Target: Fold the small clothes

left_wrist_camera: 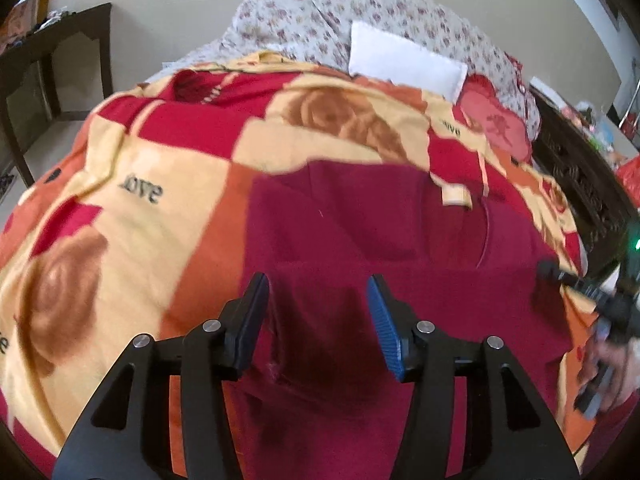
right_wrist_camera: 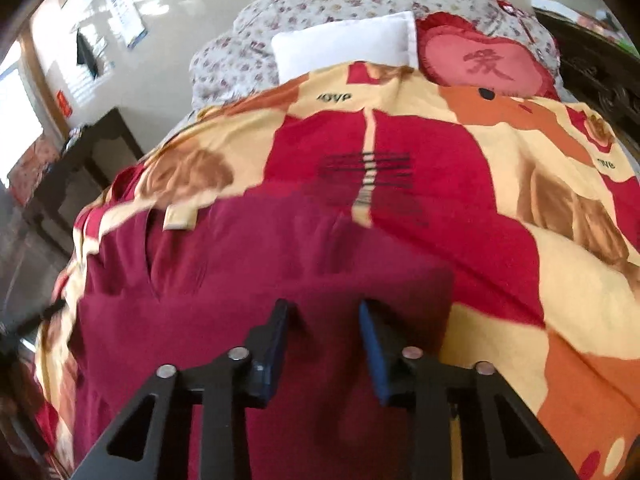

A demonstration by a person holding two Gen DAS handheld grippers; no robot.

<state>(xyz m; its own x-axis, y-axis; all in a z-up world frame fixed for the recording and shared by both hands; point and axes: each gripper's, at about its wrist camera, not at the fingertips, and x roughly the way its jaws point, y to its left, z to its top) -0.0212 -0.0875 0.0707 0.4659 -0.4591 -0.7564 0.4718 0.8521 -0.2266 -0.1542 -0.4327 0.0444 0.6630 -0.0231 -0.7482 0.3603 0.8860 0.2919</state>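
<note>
A dark maroon garment lies spread flat on a red, orange and cream blanket on a bed. My left gripper is open and empty, hovering over the garment's near left part. The garment also shows in the right wrist view, on the same blanket. My right gripper is open and empty above the garment's near right part. The right gripper also shows at the right edge of the left wrist view, held in a hand; its jaws are blurred there.
A white pillow and a red heart cushion lie at the bed's far end on floral bedding. A dark wooden table stands to the left. Dark carved furniture runs along the bed's right side.
</note>
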